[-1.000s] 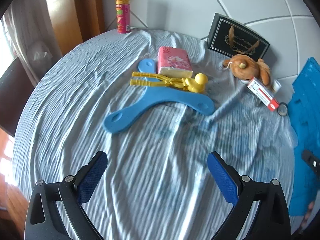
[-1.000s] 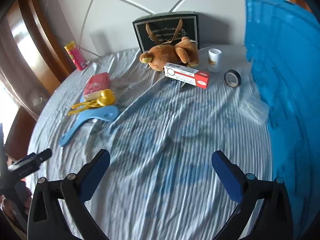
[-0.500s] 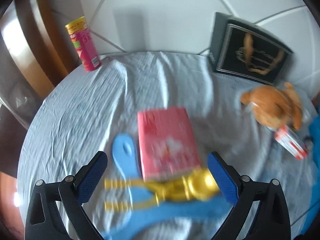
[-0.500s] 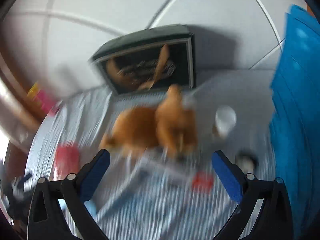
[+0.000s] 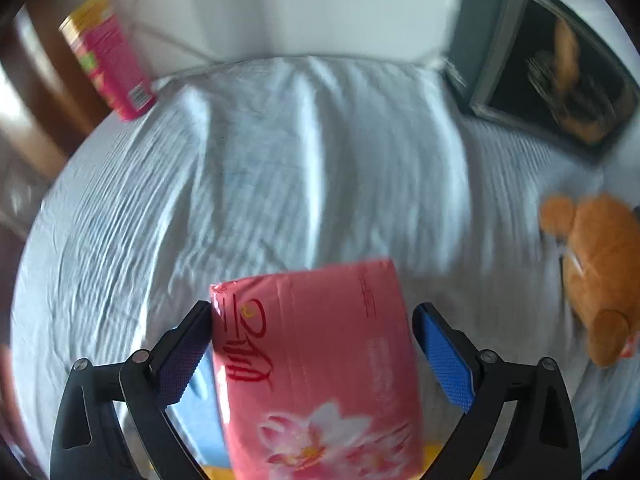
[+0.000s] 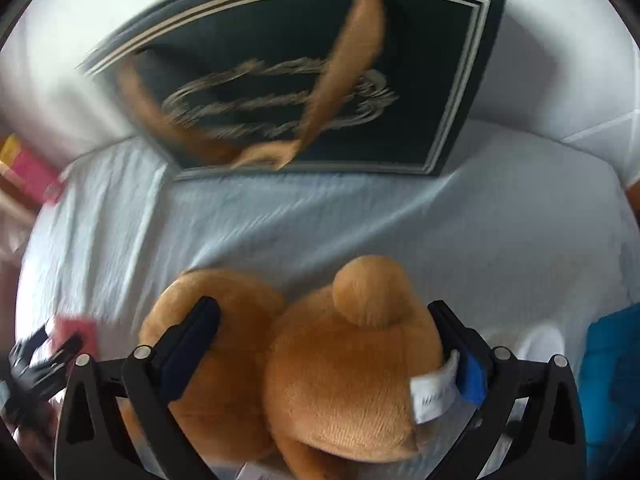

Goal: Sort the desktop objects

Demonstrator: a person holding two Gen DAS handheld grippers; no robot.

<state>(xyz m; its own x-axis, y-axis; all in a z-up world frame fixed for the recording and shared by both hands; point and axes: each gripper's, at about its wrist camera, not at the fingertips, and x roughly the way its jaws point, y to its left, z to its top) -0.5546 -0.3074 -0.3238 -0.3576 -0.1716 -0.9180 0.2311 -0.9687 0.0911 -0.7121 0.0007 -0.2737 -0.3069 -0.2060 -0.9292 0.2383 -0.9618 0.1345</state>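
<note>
left gripper (image 5: 312, 360) pointing steeply down over pink plastic-wrapped tissue pack w/ lotus print (image 5: 316, 364). pack sits between the jaws; left pad right at pack's edge, right pad just beside it w/ a slim gap, so jaws apart, not clamped. jaws have just been closing a bit w/ the pack between them. pack lies on pale blue striped cloth over the worktop (image 5: 260, 184), partly over a light blue flat plastic piece (image 5: 198, 408) and sth yellow (image 5: 432, 450) at bottom edge. pink-and-yellow cylindrical snack can (image 5: 106, 56) upright far left by the wall. black gift bag w/ gold print (image 6: 320, 80) leans on white wall.

right gripper (image 6: 328, 356) straddles brown plush toy (image 6: 340, 380), white sewn tag by right pad. jaws wide apart; left pad against plush, can't tell if pressing. view blurry.
</note>
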